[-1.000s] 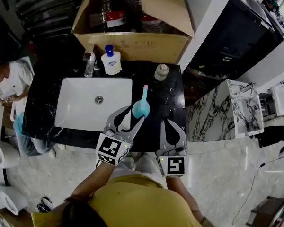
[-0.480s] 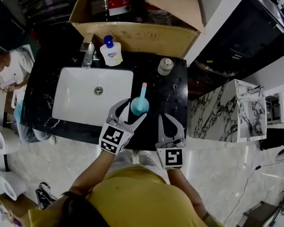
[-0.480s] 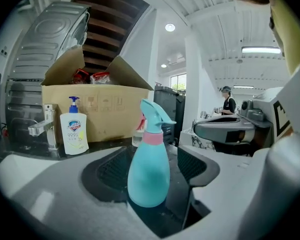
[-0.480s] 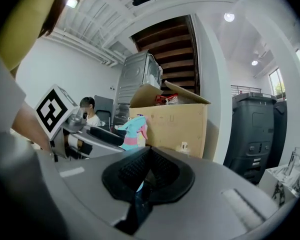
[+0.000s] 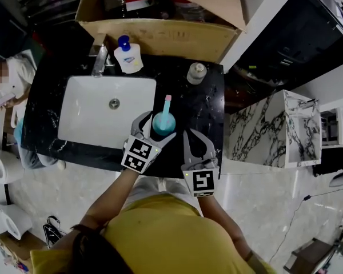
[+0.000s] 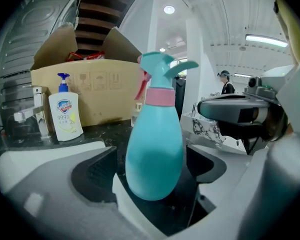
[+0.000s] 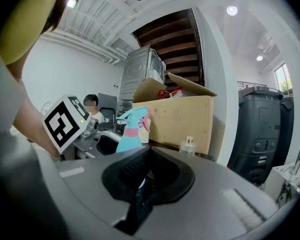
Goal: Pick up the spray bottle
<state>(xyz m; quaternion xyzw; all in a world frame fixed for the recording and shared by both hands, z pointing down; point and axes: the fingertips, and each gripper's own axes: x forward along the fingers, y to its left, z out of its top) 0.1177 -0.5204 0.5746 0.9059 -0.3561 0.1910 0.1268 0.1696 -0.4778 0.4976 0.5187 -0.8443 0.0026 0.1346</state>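
left tongs (image 5: 157, 127) opening – spray bottle (image 5: 163, 122) between | right tongs (image 7: 148, 151) seemingly shut

The head camera looks steeply down from high up on the black marble surface (image 5: 208, 107). The camera on the left claw (image 5: 154, 130) sits low, very close to the teal plastic spray bottle (image 6: 155, 154). The right claw (image 5: 194, 137) camera sees it from farther off. All share the brown cardboard box (image 5: 160, 36).
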